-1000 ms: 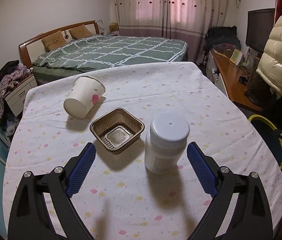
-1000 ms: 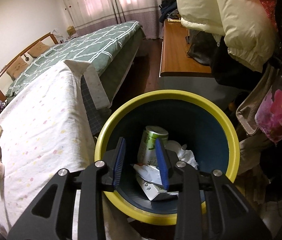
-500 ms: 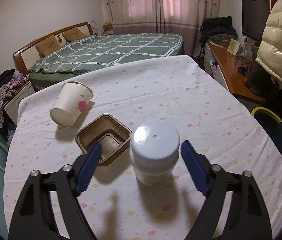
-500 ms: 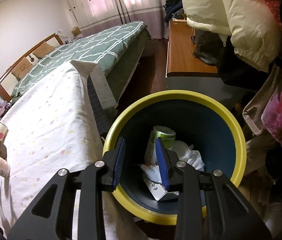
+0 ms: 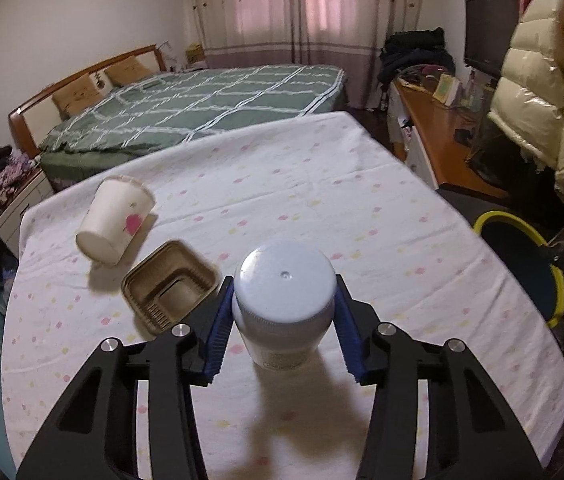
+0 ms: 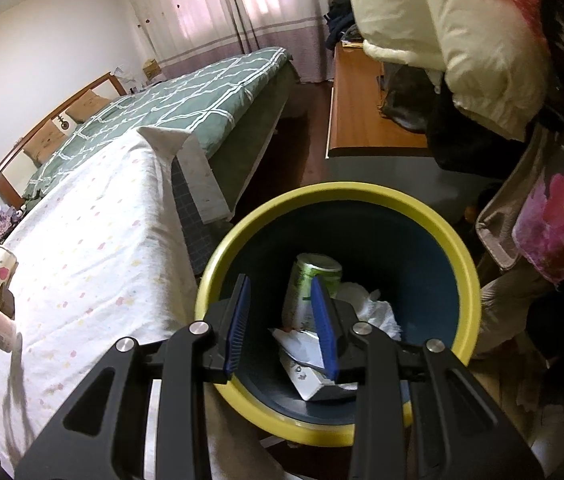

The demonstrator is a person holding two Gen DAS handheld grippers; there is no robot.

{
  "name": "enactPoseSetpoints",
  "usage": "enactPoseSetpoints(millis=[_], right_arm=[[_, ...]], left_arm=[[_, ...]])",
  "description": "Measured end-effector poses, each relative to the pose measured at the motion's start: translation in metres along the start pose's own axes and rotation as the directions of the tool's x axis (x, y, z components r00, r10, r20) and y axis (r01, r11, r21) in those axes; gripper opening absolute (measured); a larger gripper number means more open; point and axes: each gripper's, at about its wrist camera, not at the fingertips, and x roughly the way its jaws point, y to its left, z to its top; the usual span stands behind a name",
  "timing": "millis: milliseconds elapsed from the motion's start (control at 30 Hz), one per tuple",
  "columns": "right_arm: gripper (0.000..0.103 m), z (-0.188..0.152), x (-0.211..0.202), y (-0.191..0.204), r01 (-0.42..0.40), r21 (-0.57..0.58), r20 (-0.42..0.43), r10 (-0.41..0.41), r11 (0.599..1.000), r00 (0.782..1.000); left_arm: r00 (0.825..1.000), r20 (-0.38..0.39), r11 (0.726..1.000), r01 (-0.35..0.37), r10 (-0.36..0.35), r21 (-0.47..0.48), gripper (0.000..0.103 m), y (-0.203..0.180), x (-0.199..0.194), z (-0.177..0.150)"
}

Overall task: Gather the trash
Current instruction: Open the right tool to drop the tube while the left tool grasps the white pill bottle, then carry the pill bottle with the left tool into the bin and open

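Bottle [image 5: 283, 304] sits between the left gripper [image 5: 282, 322] pads, jaws just closing onto it — a grip near the smooth lid could slip; right gripper [image 6: 283, 326] hangs empty, part-open, above the bin [image 6: 459, 252].

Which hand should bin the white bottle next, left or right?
Left. Its fingers have just closed onto the white bottle. The right gripper hangs empty over the yellow-rimmed bin.

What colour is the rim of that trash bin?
Yellow, around a dark blue round plastic trash bin; the right wrist view shows it best.
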Motion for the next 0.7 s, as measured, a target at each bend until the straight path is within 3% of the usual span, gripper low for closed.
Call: enactPoseSetpoints(millis=[367, 700], right_arm=[[0.03, -0.001, -0.016, -0.048, 0.012, 0.053, 0.03, -0.013, 0.999, 0.999], [0.031, -0.006, -0.036, -0.103, 0.049, 0.108, 0.044, -0.054, 0.993, 0.998]], left_arm=[[0.993, 0.015, 0.989, 0.111, -0.113, 0.097, 0.047, -0.077, -0.006, 0.027], [0.963, -0.028, 0.935, 0.267, -0.268, 0.231, 0.047, -0.198, 0.009, 0.046]])
